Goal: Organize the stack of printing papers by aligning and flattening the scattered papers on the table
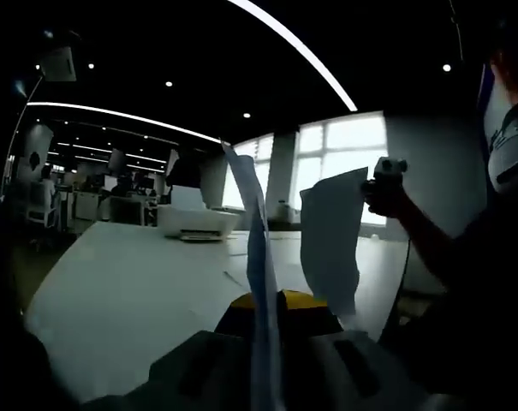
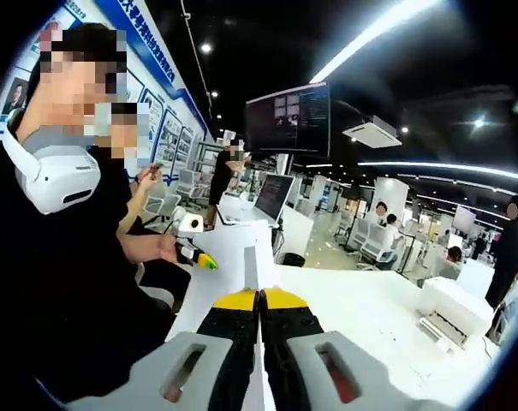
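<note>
I hold one white paper (image 1: pixel 260 282) edge-on and upright between my left fingers; a second sheet (image 1: pixel 331 244) stands lifted beyond it, above the white bench (image 1: pixel 130 291).

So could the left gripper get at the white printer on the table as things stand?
Probably not right away: the left gripper is shut on a sheet of paper held edge-on. The bare table lies open toward the printer, but it sits well beyond.

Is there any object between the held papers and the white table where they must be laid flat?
Nothing visible blocks them. The paper sheet in the left gripper and the second sheet hang above bare table; the printer stands farther back.
</note>
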The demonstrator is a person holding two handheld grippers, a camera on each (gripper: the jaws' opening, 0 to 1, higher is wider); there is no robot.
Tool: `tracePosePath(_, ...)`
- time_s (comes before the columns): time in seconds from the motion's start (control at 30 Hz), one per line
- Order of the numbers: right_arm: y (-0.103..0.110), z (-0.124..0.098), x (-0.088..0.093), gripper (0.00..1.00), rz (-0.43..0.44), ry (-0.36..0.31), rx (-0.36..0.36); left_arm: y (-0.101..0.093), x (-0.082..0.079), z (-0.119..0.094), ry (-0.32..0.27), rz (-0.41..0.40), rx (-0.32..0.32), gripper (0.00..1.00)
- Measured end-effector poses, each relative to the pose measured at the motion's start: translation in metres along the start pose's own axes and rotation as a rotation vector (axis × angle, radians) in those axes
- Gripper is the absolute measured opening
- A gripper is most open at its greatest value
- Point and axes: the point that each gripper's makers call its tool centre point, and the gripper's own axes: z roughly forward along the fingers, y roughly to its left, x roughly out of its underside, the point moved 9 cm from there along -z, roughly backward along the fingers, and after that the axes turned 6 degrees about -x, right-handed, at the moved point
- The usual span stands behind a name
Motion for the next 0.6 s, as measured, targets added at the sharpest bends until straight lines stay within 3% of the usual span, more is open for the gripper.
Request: tracePosePath(0.6,-0.028,0.038,0.009,0.0,0.011,0.016,0.038,-0.003,0.001,0.002,0.0,0.002,0.012,0.06)
